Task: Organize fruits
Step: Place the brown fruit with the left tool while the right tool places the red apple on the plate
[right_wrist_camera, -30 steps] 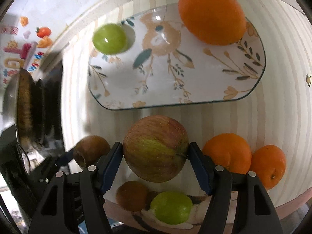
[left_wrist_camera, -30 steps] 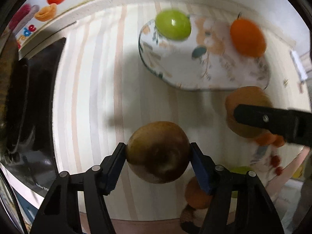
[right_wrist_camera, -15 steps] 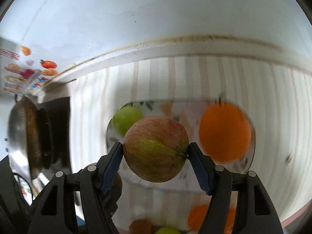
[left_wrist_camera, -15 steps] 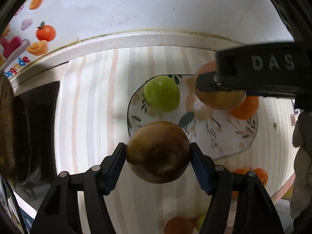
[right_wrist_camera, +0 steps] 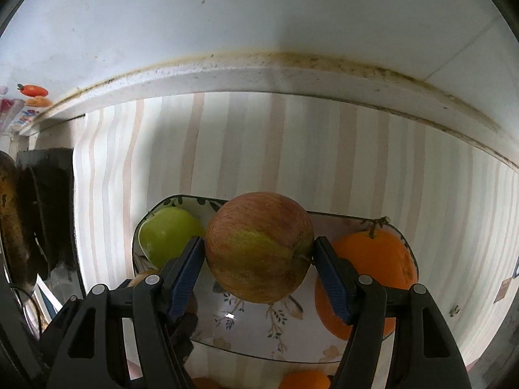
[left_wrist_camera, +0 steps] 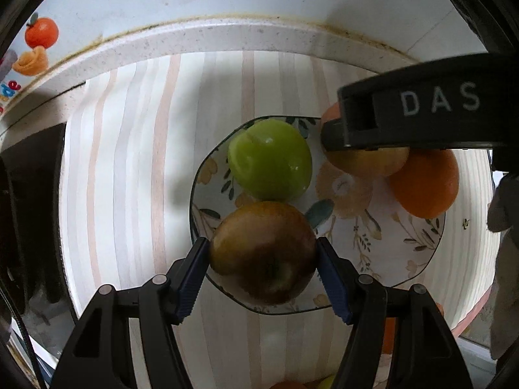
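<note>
My left gripper [left_wrist_camera: 262, 256] is shut on a brown-green apple [left_wrist_camera: 263, 251] over the near left rim of the floral plate [left_wrist_camera: 382, 227]. My right gripper [right_wrist_camera: 259, 253] is shut on a red-yellow apple [right_wrist_camera: 259, 246], held above the plate [right_wrist_camera: 259, 327]; in the left wrist view it crosses the upper right [left_wrist_camera: 408, 120] with that apple [left_wrist_camera: 366, 162] under it. A green apple [left_wrist_camera: 270, 159] and an orange [left_wrist_camera: 425, 183] lie on the plate; they also show in the right wrist view, green apple [right_wrist_camera: 165, 236] left, orange [right_wrist_camera: 373, 272] right.
The plate rests on a striped mat [left_wrist_camera: 129, 178] against a white wall ledge [right_wrist_camera: 259, 74]. A dark stove with a pan [right_wrist_camera: 19, 227] stands at the left. More oranges [right_wrist_camera: 305, 381] lie near the mat's front edge. Fruit stickers [left_wrist_camera: 40, 32] are on the wall.
Both grippers have moved forward with their apples, from in front of the plate to over it. The right gripper now hangs between the green apple and the orange.
</note>
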Demonstrator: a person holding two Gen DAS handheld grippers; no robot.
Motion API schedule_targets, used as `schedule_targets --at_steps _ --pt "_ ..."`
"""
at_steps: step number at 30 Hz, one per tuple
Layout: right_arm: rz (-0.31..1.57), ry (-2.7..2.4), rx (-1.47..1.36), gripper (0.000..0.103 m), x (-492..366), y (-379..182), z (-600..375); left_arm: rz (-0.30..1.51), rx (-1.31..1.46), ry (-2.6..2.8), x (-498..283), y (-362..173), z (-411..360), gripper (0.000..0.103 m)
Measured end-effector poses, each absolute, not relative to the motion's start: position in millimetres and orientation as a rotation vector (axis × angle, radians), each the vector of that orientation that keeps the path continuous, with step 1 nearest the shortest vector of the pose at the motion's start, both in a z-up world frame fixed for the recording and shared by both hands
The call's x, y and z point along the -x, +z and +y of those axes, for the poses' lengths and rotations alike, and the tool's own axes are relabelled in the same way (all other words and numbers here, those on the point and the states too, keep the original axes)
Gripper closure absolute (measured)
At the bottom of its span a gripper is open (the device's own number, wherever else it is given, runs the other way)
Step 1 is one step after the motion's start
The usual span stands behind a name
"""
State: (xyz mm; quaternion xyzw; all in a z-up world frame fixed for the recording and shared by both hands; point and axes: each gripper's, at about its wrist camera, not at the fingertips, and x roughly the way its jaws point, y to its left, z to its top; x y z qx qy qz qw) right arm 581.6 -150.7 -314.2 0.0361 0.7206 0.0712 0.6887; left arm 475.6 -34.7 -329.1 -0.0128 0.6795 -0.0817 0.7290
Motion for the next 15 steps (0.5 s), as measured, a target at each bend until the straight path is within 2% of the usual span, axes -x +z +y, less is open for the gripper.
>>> schedule_targets --at_steps 9,13,15 --pt "1.634 0.160 -0.042 0.030 -588 -319 -139 1.523 0.029 -0.169 -484 -339 -35 0.038" --pt "1.642 0.180 -0.095 0.014 -589 -317 -144 1.518 0.045 -0.160 -483 -334 -30 0.038" --pt "1.614 0.189 -0.096 0.012 -585 -308 -147 1.500 0.048 -0.161 -481 -328 -27 0.036"
